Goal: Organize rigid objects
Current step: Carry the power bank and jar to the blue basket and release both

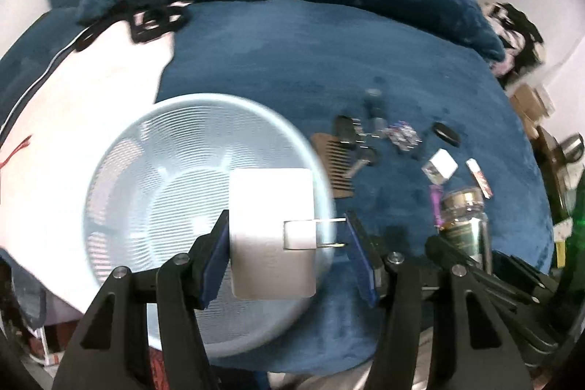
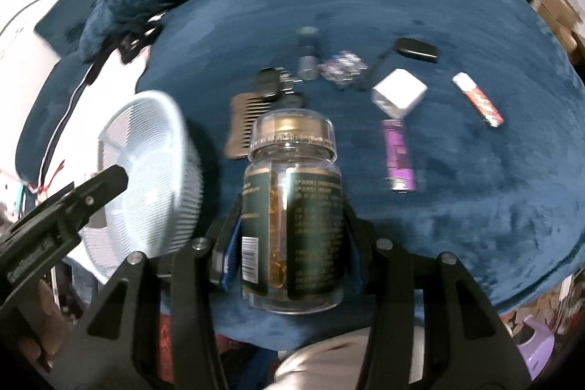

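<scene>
Left gripper (image 1: 287, 236) clamps white plug-in charger block (image 1: 272, 233) over pale slotted plastic basket (image 1: 146, 170) — right gripper (image 2: 290, 236) grips clear gold-capped supplement jar (image 2: 292, 207).

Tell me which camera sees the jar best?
The right wrist view. The jar fills the middle there, held in the right gripper, with its gold lid and label showing. The left wrist view catches only part of it at the edge, blurred.
</scene>
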Motion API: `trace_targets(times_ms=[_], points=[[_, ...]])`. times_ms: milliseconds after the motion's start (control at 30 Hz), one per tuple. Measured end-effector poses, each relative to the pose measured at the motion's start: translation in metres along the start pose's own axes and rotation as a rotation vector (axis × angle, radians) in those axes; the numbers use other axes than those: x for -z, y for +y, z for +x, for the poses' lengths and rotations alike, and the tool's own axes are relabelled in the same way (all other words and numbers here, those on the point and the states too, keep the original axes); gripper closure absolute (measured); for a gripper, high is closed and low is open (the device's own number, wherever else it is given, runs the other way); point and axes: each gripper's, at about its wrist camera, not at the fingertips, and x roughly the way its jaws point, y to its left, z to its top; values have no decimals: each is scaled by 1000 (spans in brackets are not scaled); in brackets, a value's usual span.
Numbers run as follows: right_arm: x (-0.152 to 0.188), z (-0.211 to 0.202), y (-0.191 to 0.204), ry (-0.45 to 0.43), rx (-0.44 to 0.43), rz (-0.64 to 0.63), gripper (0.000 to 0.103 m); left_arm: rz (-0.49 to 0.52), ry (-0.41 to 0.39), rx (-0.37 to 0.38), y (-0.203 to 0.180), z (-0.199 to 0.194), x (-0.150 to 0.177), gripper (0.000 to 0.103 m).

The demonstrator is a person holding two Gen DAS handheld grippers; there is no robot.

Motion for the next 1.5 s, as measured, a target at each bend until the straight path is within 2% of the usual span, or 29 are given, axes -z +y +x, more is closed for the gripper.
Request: trace_targets(times_ms=[267,533,833,967,1000,1067,1100,1333,1433,1500], points=[[0,14,57,19,-38,-97,56,-87,18,-71,63,12,1,43],[-1,31,99,44,-67,-170,56,-147,32,-111,104,20,4,43],[2,48,127,75,-83,-209,56,-169,62,-129,125,30,5,43],[3,51,130,79,-95,-215,56,-170,61,-114,127,32,7,42],[3,50,129,73,-105,-217,55,-171,51,-117,126,30,7,39],[3,50,129,67,-104,-219,55,-172,27,-129,127,27,6,14],[2,49,130,65,-98,-220,54,-169,21,-133,128,26,6,10],[3,42,132,39,-68,-240,32,-149,31,-166,128,23,7,1],[5,39,131,29,-68,-249,22,-150,30,-167,129,20,9,1],[6,37,130,25,-62,-248,18,-146,29,-169,129,18,11,1]])
